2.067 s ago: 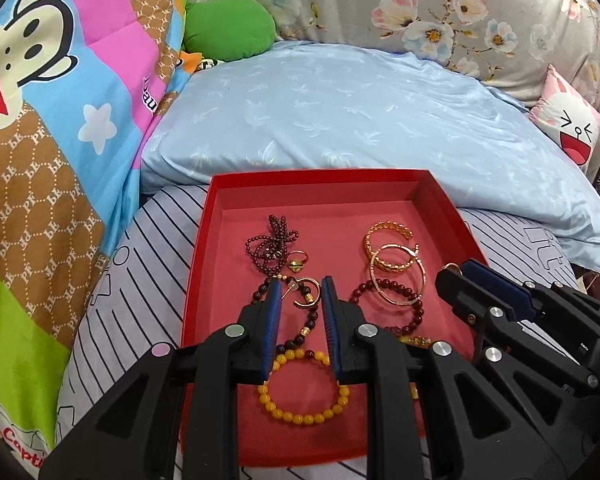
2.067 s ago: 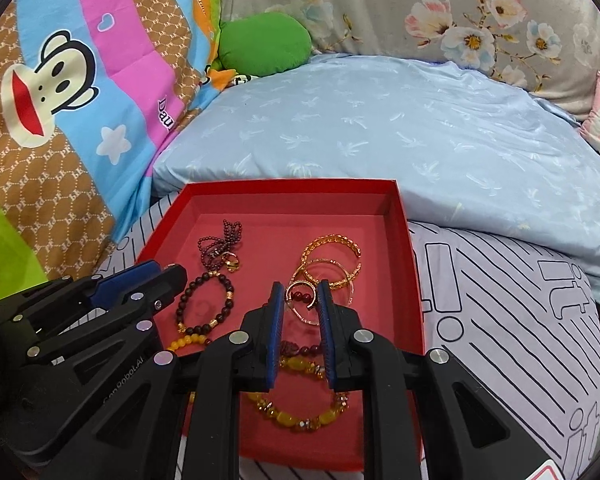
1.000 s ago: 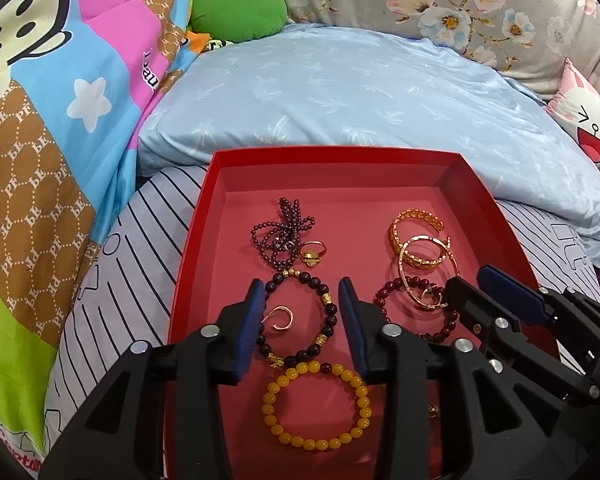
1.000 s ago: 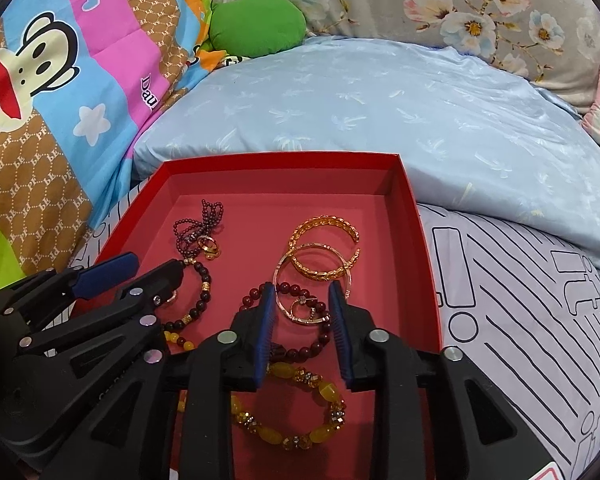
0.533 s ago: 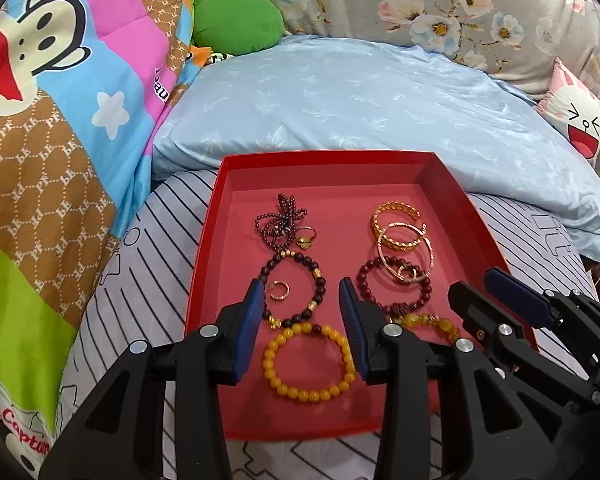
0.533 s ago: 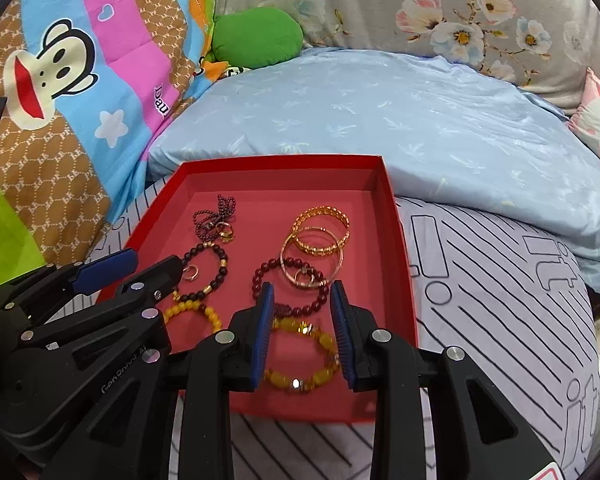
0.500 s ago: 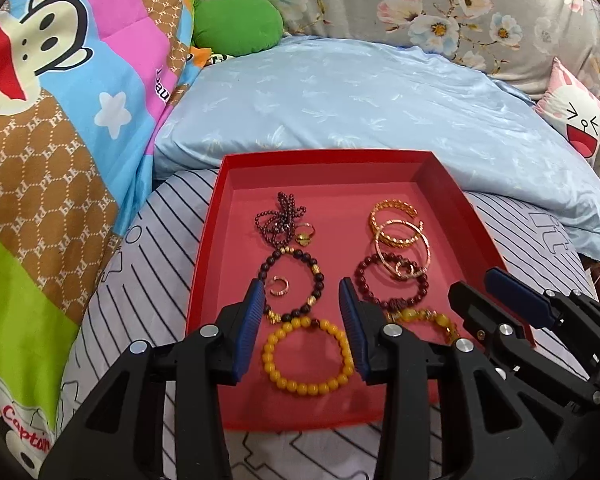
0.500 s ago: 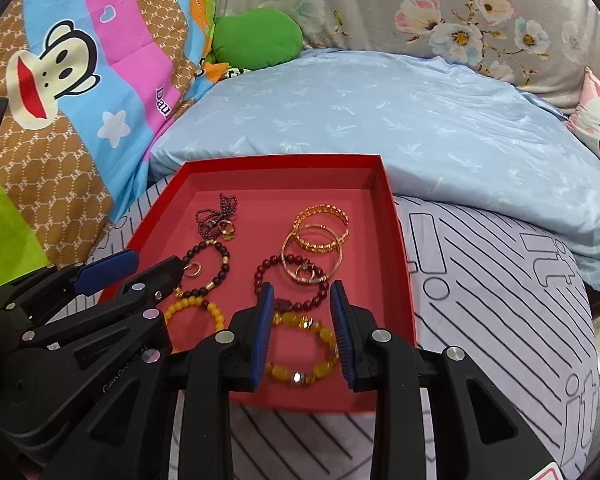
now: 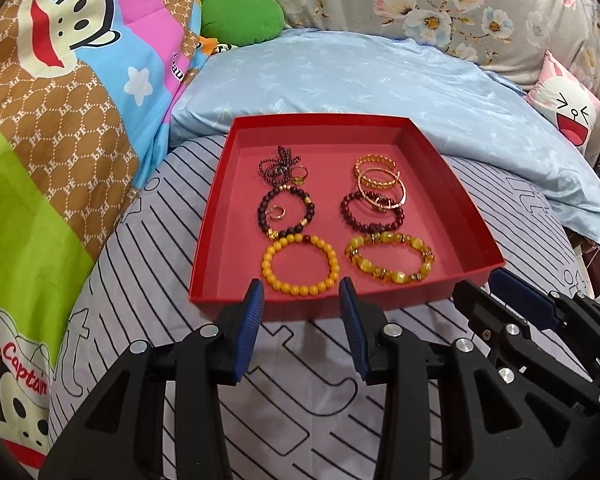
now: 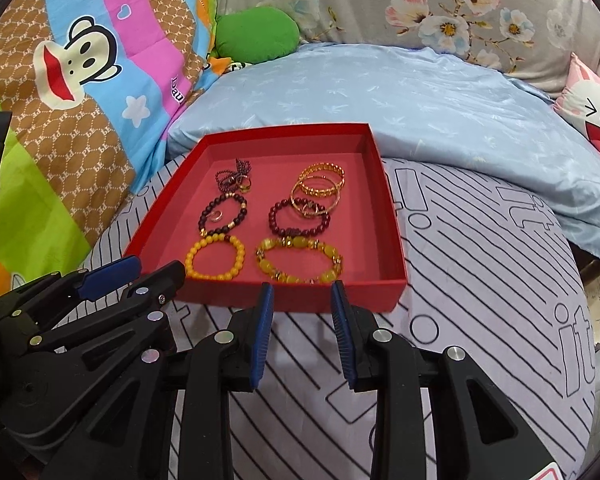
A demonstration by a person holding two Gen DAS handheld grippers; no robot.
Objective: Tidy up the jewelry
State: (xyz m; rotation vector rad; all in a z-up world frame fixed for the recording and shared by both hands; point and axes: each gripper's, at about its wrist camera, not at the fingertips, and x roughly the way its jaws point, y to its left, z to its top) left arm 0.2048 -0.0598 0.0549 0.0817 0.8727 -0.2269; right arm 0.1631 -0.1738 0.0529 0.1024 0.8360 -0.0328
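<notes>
A red tray [image 9: 212,216] [image 10: 392,236] lies on the striped bedsheet. It holds jewelry in two columns: on the left a dark bead necklace [image 9: 278,166], a dark bead bracelet [image 9: 286,214] with a small ring inside, and a yellow bead bracelet [image 9: 300,266]; on the right gold bangles [image 9: 378,178], a dark red bracelet [image 9: 370,212] and an amber bracelet [image 9: 390,262]. My left gripper [image 9: 302,292] is open and empty just in front of the tray's near wall. My right gripper [image 10: 302,292] is open and empty, also in front of the tray.
A light blue pillow [image 9: 360,84] lies behind the tray. A cartoon monkey quilt [image 9: 60,92] rises on the left, with a green cushion [image 9: 240,16] behind it. A pink bunny cushion [image 9: 568,104] sits at the far right. The bed edge drops off at right [image 10: 596,312].
Both grippers opened, each leaving a ring in the tray, and have pulled back from over the tray to in front of its near wall.
</notes>
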